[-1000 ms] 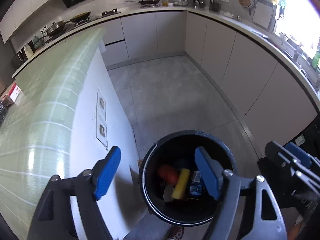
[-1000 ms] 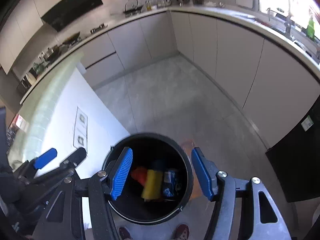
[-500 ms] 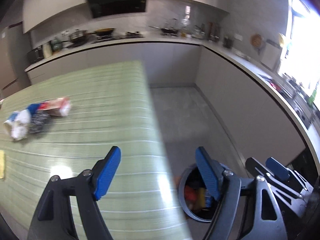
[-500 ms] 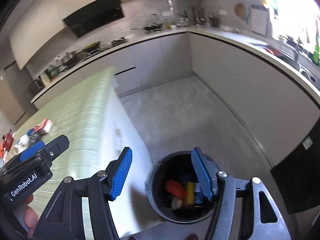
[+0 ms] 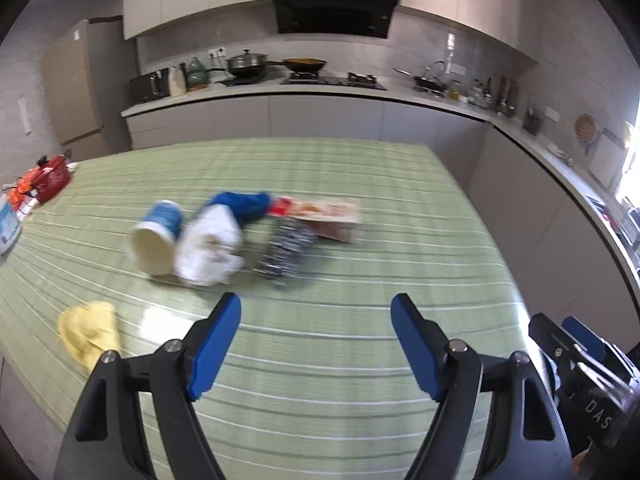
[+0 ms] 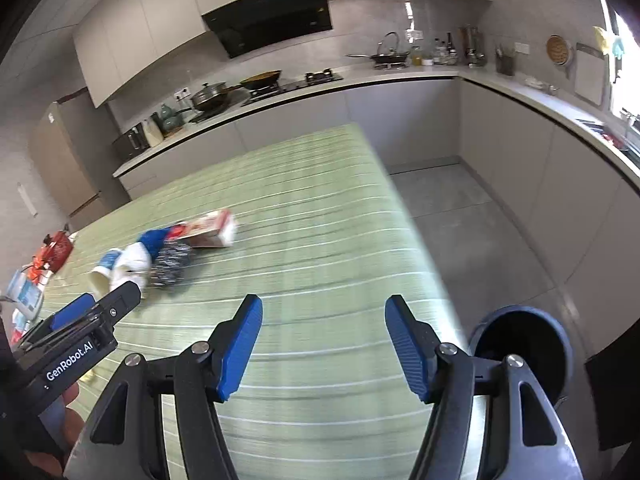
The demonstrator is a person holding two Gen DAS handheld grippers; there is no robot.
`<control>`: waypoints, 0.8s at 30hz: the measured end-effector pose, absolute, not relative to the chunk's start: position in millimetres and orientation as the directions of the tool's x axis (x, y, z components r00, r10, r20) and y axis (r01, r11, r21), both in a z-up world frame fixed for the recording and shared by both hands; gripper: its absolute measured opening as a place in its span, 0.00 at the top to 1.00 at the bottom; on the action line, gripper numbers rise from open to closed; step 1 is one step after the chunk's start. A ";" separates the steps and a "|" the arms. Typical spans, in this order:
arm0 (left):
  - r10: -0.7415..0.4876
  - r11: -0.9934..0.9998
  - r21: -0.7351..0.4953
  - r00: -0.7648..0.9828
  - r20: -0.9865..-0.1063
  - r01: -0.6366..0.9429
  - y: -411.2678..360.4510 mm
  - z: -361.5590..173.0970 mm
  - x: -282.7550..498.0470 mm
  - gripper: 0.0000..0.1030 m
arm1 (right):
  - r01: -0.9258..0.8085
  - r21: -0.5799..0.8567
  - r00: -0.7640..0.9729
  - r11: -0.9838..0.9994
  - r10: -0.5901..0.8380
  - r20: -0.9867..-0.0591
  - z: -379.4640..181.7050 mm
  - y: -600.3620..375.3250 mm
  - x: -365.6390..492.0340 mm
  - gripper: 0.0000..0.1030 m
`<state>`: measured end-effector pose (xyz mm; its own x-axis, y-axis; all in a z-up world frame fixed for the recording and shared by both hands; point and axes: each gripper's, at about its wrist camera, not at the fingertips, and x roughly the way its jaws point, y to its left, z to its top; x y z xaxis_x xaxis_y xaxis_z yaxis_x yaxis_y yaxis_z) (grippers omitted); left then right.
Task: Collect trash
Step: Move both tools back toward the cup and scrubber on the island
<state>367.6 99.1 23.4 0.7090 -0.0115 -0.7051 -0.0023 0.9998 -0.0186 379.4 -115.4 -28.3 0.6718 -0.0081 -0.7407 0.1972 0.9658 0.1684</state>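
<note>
A heap of trash lies mid-table on the green striped cloth (image 5: 340,364): a tipped blue-and-white paper cup (image 5: 156,236), crumpled white paper (image 5: 210,250), a blue wrapper (image 5: 242,204), a dark patterned packet (image 5: 284,250) and a pink carton (image 5: 326,216). A yellow crumpled piece (image 5: 90,330) lies nearer, to the left. My left gripper (image 5: 316,344) hangs open and empty over the cloth, short of the heap. My right gripper (image 6: 324,346) is also open and empty above the cloth, with the heap (image 6: 168,256) far left. The black bin (image 6: 520,348) stands on the floor off the table's right edge.
Red packaging (image 5: 46,180) and other items sit at the table's far left end. Grey cabinets and a worktop with pans (image 5: 248,65) run along the back and right walls. Bare tiled floor (image 6: 480,240) lies between table and cabinets. A hand (image 6: 60,432) holds the left gripper's handle.
Both grippers swung away from above the bin and leftward over the table. The trash heap came into view ahead. Nothing was picked up or let go.
</note>
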 end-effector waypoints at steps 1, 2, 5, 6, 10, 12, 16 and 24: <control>0.006 1.000 -0.006 0.713 -0.701 -0.015 111.5 23.6 370.0 0.24 | 0.187 0.170 0.672 0.968 0.000 -0.740 -29.0 -100.7 384.9 0.36; 0.016 1.000 -0.002 0.714 -0.700 -0.024 121.1 23.1 371.7 0.24 | 0.180 0.169 0.672 0.969 0.004 -0.741 -29.5 -93.2 388.1 0.36; 0.036 0.998 -0.010 0.710 -0.704 -0.060 151.1 23.3 378.2 0.24 | 0.149 0.165 0.665 0.975 0.025 -0.747 -30.7 -67.9 399.1 0.36; 0.045 0.997 -0.013 0.709 -0.704 -0.076 160.3 22.9 380.3 0.24 | 0.137 0.161 0.663 0.977 0.030 -0.748 -30.7 -61.3 403.0 0.36; 0.088 0.989 -0.025 0.707 -0.702 -0.148 189.5 18.7 388.2 0.24 | 0.077 0.155 0.658 0.985 0.066 -0.750 -31.7 -39.9 422.5 0.36; 0.113 0.983 -0.023 0.699 -0.706 -0.181 198.7 16.6 392.1 0.24 | 0.048 0.155 0.656 0.987 0.086 -0.750 -33.9 -35.1 432.0 0.36; 0.171 0.970 -0.001 0.691 -0.702 -0.241 217.4 17.9 401.2 0.24 | -0.004 0.189 0.643 0.982 0.147 -0.752 -38.6 -23.5 454.4 0.36; 0.195 0.963 0.009 0.671 -0.715 -0.271 244.6 11.6 422.3 0.24 | -0.027 0.187 0.626 0.982 0.162 -0.763 -46.2 -6.9 474.5 0.36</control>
